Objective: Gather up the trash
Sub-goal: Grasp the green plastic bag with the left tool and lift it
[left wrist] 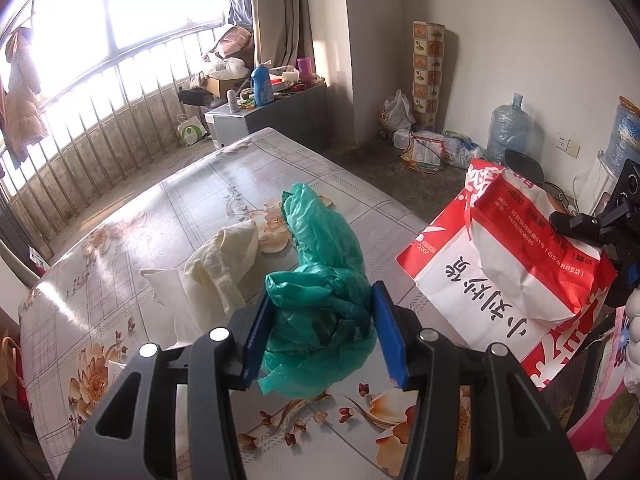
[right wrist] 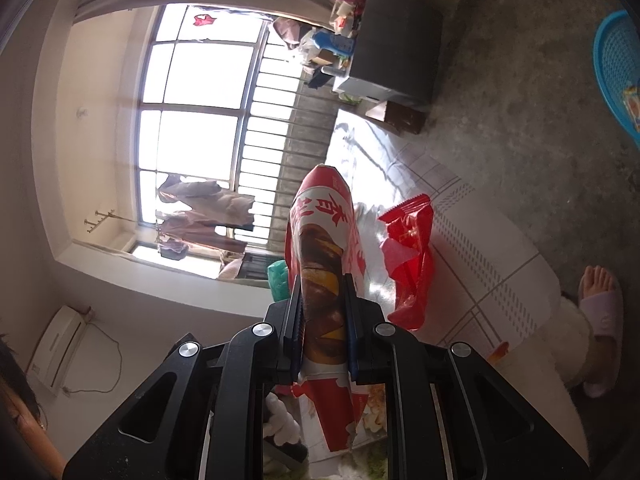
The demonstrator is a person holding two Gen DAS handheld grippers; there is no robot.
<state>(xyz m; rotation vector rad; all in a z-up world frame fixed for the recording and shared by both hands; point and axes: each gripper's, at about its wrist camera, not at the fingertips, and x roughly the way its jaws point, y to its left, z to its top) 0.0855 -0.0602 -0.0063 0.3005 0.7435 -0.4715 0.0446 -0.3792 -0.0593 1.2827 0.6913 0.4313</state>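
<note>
Left gripper closed around a crumpled green plastic bag, blue pads pressing both sides of the wad, the rest of the bag trailing forward over the table with its flowered cloth. Just beyond and left of the bag, a rumpled cream cloth lying on a white napkin. At the right table edge, a red and white paper bag standing open-mouthed, gripped at its rim by the right gripper, seen there only from the side. In the right wrist view, right gripper pinching the paper bag flat between its fingers, the bag's edge running forward along them. Beside it, right, a red snack wrapper on the table; a corner of green bag peeking out left. Farther off: a sandalled foot on the concrete floor, a blue basket, a low cabinet cluttered with bottles, two water jugs by the wall, a barred window with hanging clothes.
</note>
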